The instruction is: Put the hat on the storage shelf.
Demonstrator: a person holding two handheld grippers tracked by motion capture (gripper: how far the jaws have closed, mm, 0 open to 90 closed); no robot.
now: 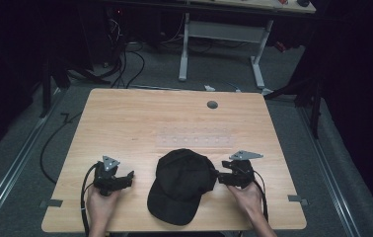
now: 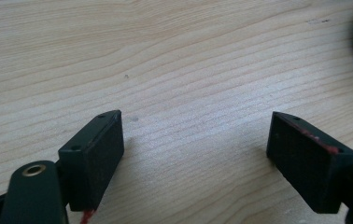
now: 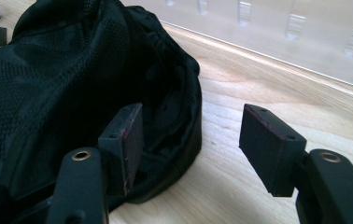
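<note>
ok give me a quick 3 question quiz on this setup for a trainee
1. True or false: the black cap lies between the left tool and the right tool.
2. Multiple choice: what lies on the wooden table just beyond the cap? A) a clear plastic tray B) a red mug C) a stack of books
3. Fill in: in the right gripper view, one of the right tool's jaws sits against the cap's ____ while the other stands over bare wood.

Key
1. True.
2. A.
3. Side, at the crown's lower edge; the jaws are apart, not clamped. The left tool is open too, over bare table.
</note>
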